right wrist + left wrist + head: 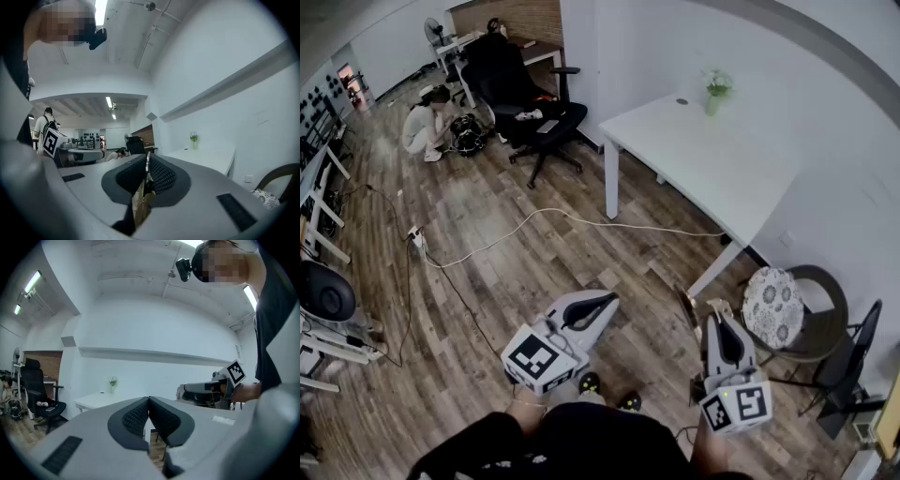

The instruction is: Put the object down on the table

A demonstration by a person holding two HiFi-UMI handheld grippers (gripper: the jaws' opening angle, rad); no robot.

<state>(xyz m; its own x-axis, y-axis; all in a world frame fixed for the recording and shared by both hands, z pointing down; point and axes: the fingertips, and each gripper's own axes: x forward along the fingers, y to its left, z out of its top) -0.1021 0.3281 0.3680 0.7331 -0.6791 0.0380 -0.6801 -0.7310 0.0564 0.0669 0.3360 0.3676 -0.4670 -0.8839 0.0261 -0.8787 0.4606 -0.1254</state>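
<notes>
While the thin tan object [140, 206] sits pinched in the nearly closed right claw [147, 164], nothing is set down yet. The left claw [149, 403] is closed and empty. Both point level above the floor [534, 272]; the white counter [712, 169] stands well ahead, not yet reached.

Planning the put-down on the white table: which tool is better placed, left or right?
Right. The right tool is shut on the thin tan object and sits nearer the white rectangular table; the left tool is shut on nothing.
</notes>
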